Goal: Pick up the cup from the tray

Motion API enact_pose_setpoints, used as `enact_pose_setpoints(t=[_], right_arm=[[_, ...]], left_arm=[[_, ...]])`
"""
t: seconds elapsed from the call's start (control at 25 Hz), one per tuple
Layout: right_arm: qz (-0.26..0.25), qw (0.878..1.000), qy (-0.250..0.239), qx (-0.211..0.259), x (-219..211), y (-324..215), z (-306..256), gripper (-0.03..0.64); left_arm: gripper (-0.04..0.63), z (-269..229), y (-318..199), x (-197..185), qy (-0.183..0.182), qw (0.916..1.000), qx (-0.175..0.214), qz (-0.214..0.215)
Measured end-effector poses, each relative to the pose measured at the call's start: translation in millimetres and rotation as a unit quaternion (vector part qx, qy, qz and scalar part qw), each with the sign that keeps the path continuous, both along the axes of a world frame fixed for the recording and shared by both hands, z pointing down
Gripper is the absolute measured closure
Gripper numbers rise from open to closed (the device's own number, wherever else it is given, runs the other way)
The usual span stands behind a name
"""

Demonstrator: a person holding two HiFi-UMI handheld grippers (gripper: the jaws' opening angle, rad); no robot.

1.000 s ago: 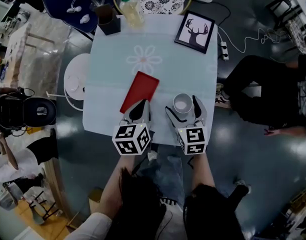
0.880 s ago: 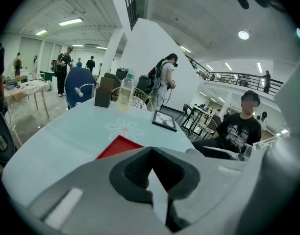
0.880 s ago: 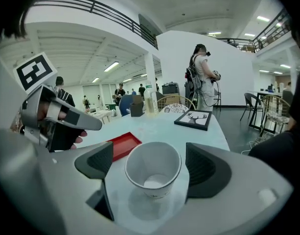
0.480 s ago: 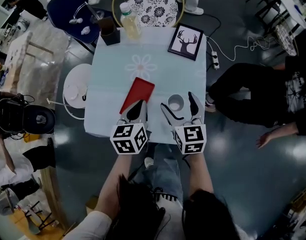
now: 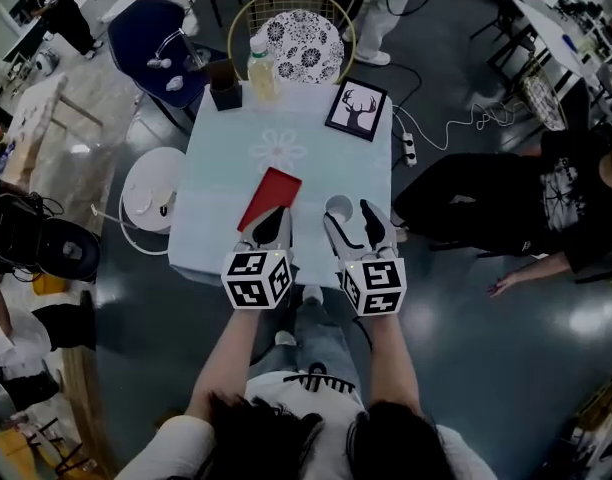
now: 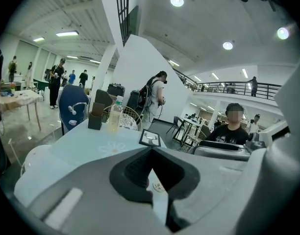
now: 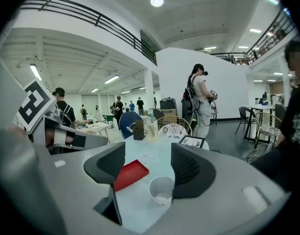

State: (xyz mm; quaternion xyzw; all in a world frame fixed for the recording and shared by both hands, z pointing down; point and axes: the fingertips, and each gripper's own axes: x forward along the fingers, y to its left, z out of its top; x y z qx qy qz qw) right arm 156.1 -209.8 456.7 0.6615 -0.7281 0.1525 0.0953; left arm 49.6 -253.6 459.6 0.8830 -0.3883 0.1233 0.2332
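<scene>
The cup (image 5: 338, 206) is seen standing upright on the desk (image 5: 226, 168) just right of the tray (image 5: 269, 197), not on it. Its removal from the tray is therefore judged done, or nearly so. The right claw (image 7: 148, 168) is spread wide, with the cup low before its jaws and not gripped. The left claw (image 6: 152, 173), at the tray's near end, is closed on nothing.

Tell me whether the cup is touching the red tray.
Apart. The head view shows a strip of pale tablecloth between the cup and the red tray; the right gripper view agrees.
</scene>
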Motion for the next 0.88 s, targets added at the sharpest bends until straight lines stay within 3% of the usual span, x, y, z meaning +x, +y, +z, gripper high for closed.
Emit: enact_pose_setpoints(t=[0.52,0.88], right_arm=[[0.038,0.999,0.01,0.032,-11.9,37.7,-38.0,0.594],[0.043,0.999,0.013,0.017,-24.3,58.4,-40.3,0.597]], left_arm=[[0.594,-34.7,34.8,-4.9,0.014,0.9989,0.042,0.019],[0.594,-45.6,58.0,-8.5,0.023,0.9983,0.047,0.027]])
